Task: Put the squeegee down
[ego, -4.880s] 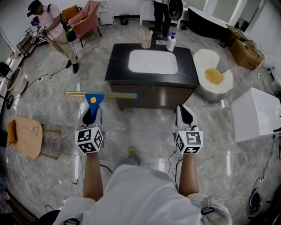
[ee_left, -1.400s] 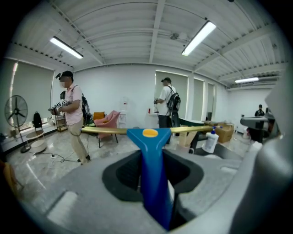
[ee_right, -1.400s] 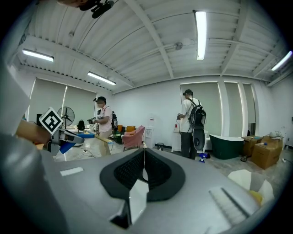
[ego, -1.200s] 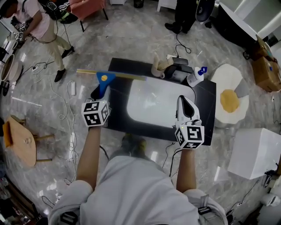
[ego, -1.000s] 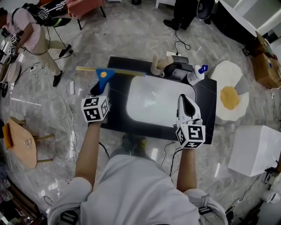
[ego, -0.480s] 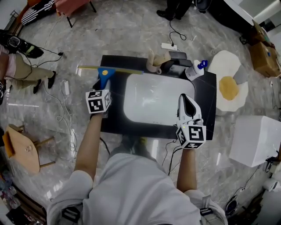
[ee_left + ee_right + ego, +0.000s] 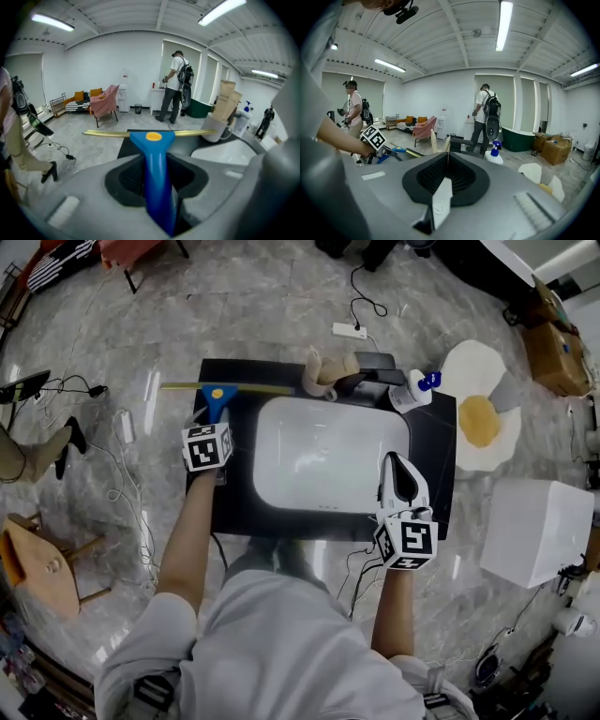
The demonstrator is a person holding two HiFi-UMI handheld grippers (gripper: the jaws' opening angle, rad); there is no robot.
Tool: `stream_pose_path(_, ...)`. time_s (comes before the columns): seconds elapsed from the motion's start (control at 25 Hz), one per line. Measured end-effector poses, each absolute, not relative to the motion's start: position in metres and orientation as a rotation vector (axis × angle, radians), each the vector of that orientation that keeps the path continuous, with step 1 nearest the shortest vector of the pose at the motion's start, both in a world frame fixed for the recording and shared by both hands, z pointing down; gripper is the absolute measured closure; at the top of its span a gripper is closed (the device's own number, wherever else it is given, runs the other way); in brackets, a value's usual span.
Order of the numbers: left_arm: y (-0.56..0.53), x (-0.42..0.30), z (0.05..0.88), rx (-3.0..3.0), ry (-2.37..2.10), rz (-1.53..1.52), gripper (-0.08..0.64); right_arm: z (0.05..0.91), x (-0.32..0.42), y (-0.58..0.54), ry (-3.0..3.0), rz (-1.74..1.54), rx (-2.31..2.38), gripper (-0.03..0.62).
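Squeegee [image 7: 154, 145] handle, blue, clamped between left gripper [image 7: 158, 190] jaws. Sticks out ahead, brass-coloured blade crosswise over far-left corner of black counter [image 7: 234, 512]; possibly just above the surface, contact hard to tell. Right gripper [image 7: 447, 161] clenched on nothing, jaws together, hovering at near-right counter edge beside white basin [image 7: 328, 456]. Farther back: spray bottle [image 7: 412, 392] at far-right counter corner, egg-shaped rug [image 7: 483, 418] on floor beyond.
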State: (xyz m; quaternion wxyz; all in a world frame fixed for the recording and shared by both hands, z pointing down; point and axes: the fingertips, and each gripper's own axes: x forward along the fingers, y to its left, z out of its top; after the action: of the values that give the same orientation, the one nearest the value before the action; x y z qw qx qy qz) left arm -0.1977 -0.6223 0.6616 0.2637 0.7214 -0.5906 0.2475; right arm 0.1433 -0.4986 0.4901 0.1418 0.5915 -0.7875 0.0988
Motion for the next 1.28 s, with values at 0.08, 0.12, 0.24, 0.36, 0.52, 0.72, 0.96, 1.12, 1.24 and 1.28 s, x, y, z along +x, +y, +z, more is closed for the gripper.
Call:
stream_pose_path(0.08,-0.629,-0.196,0.67,1.94,-1.589,0.684,0.433,0.493,0.145,-0.501,-2.259,0.285,1.706,0.588)
stream_pose_path(0.12,-0.631,-0.195,0.675,1.93,-1.584,0.687,0.432,0.495,0.145,-0.503,-2.254,0.286,1.704,0.588)
stream_pose_path(0.24,-0.636,-0.192,0.687,1.916,-1.571,0.704,0.431,0.499,0.147,-0.506,-2.234,0.283,1.702,0.588)
stream_pose_path(0.36,-0.639,-0.19,0.697,1.907,-1.558,0.73,0.431,0.503,0.149,-0.51,-2.213,0.277,1.704,0.588)
stream_pose_path(0.52,-0.64,-0.188,0.705,1.89,-1.54,0.739,0.431,0.504,0.15,-0.514,-2.205,0.279,1.707,0.588)
stream_pose_path(0.72,-0.64,-0.185,0.71,1.881,-1.513,0.74,0.431,0.505,0.149,-0.518,-2.199,0.275,1.713,0.588)
stream_pose_path(0.96,-0.642,-0.184,0.715,1.873,-1.502,0.736,0.431,0.507,0.145,-0.521,-2.201,0.273,1.702,0.588)
stream_pose_path(1.12,-0.643,-0.183,0.716,1.871,-1.499,0.727,0.431,0.508,0.145,-0.52,-2.193,0.278,1.702,0.588)
stream_pose_path(1.24,-0.643,-0.183,0.716,1.872,-1.499,0.732,0.43,0.508,0.145,-0.519,-2.191,0.275,1.703,0.588)
stream_pose_path(1.28,-0.643,-0.183,0.716,1.873,-1.499,0.731,0.43,0.507,0.145,-0.519,-2.19,0.274,1.702,0.588)
